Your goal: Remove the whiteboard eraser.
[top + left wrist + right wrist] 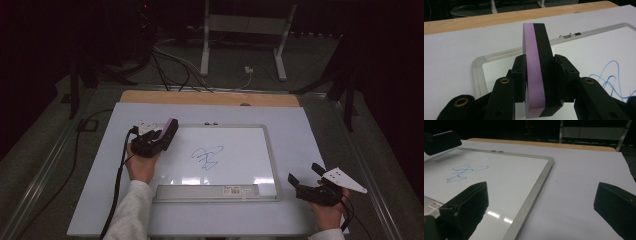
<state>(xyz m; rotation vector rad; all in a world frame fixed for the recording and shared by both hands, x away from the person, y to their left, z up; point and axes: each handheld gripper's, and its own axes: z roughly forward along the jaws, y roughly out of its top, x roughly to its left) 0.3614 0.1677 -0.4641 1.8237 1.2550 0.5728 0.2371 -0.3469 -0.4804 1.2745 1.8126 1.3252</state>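
Observation:
A whiteboard (240, 150) lies flat on the table with a blue scribble (206, 157) near its middle. At the board's upper left corner my left gripper (162, 137) is shut on an eraser (169, 131), a block with a purple layer and a black foam layer. In the left gripper view the eraser (537, 65) stands upright between the jaws, above the board's corner. My right gripper (304, 173) rests off the board's lower right corner, open and empty. In the right gripper view its jaws (541, 192) stand wide apart, with the scribble (464, 172) far to the left.
A white sheet (100, 190) covers the table, and a wooden strip (210, 98) shows at its far edge. A grey pen tray (207, 191) with a label runs along the board's near edge. Cables (170, 70) and a metal stand (242, 40) lie on the floor beyond.

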